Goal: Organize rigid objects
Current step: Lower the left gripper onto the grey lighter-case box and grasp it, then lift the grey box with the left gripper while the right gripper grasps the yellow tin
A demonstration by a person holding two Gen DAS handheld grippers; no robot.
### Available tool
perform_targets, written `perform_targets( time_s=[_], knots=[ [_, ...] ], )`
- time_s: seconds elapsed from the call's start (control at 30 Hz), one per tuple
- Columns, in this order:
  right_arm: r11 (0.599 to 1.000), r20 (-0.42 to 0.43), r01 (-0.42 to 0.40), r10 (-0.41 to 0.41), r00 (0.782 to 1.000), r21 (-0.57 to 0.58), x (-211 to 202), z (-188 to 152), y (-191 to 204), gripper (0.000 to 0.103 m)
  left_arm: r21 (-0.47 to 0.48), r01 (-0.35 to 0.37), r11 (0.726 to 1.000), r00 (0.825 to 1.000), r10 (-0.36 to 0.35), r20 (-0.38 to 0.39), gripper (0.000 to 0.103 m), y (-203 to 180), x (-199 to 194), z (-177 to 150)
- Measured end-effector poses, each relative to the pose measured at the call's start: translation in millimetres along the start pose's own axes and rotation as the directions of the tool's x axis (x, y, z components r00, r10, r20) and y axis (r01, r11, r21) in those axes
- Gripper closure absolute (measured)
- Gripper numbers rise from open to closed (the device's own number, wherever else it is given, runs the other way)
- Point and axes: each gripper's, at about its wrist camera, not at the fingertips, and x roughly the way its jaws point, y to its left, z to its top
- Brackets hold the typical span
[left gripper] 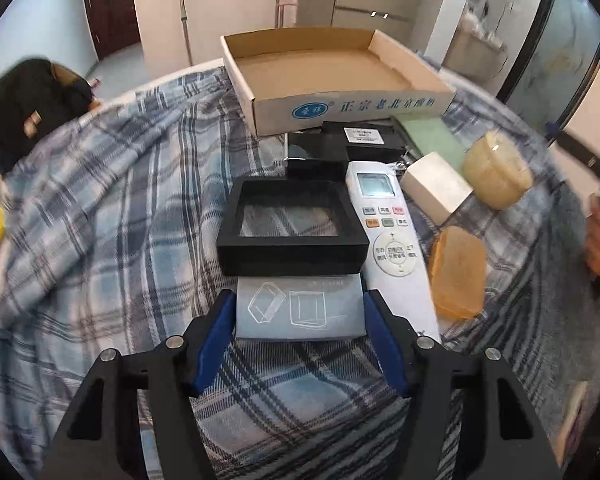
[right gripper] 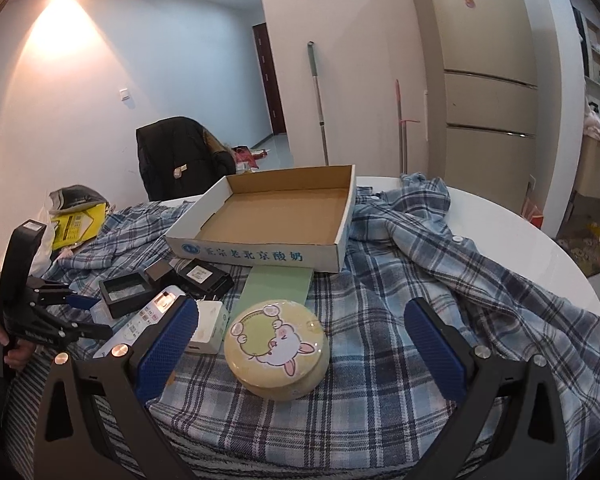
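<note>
A person's left gripper (left gripper: 300, 312) grasps a small pale card box (left gripper: 300, 307) printed with cube outlines, its blue-padded jaws pressed to either side, on a plaid shirt (left gripper: 120, 220) spread over the round white worktop (right gripper: 540, 248). Just beyond lie a black frame case (left gripper: 292, 228) and a white remote control (left gripper: 388, 232). The right gripper (right gripper: 312, 340) hangs released near a round cartoon tin (right gripper: 278, 344). An open cardboard tray (right gripper: 284, 246) stands behind.

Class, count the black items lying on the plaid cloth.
3: the open square frame beside the remote, a glossy box behind it, a labelled box by the carton. More may be hidden.
</note>
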Motion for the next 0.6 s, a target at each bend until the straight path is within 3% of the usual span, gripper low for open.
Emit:
perform_targets(
  time_s=[0.13, 0.27, 0.47, 0.6],
  knots=[
    [1.000, 0.009, 0.009, -0.009, 1.000, -0.001, -1, 0, 0, 0.000, 0.018, -0.133, 0.991, 0.989, 0.134, -0.062, 0.036, -17, 8, 9],
    [0.999, -0.019, 0.040, -0.040, 0.999, -0.010, -3, 9, 1, 0.000, -0.040, -0.147, 0.988, 0.987, 0.144, -0.077, 0.037, -17, 11, 12],
    [0.997, -0.059, 0.074, -0.075, 0.995, -0.030, -12, 34, 5, 0.000, -0.083, -0.127, 0.988, 0.991, 0.130, 0.034, 0.037, -25, -28, 10],
    [0.996, -0.118, 0.094, -0.093, 0.989, 0.000, -7, 43, 7, 0.000, -0.107, -0.127, 0.986, 0.970, 0.146, 0.196, 0.037, -41, -81, 10]
  ],
)
